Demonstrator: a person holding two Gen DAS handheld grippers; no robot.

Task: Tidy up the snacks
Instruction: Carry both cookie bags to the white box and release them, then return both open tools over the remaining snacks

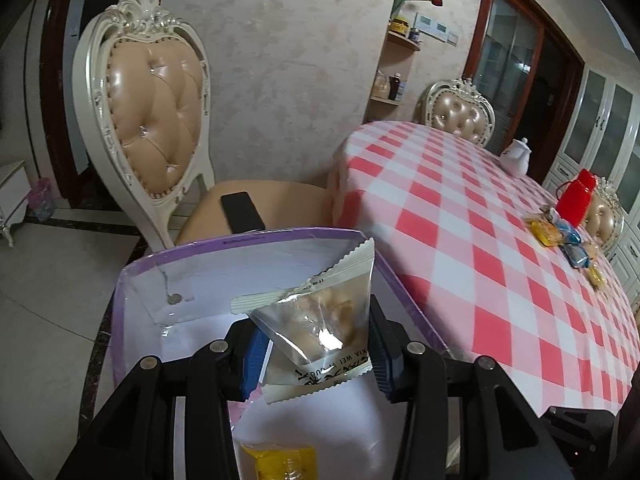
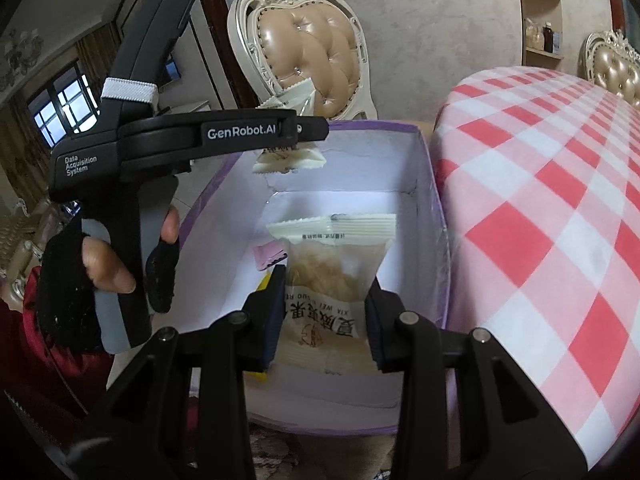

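Observation:
My left gripper (image 1: 316, 350) is shut on a clear and white snack packet (image 1: 320, 320) and holds it above the open purple-rimmed white box (image 1: 132, 280). A yellow packet (image 1: 280, 460) lies in the box below. My right gripper (image 2: 324, 320) is shut on a second clear and white snack packet (image 2: 332, 272) over the same box (image 2: 436, 216). The left gripper (image 2: 296, 130) with its packet (image 2: 288, 162) shows over the box's far left side in the right wrist view. A pink packet (image 2: 268, 258) lies in the box. More snacks (image 1: 560, 236) lie on the checked table.
The red and white checked table (image 1: 480, 240) stands right of the box. A padded chair (image 1: 156, 120) with a black phone (image 1: 242, 210) on its seat is behind the box. A red container (image 1: 576, 196) and white teapot (image 1: 518, 154) stand on the table.

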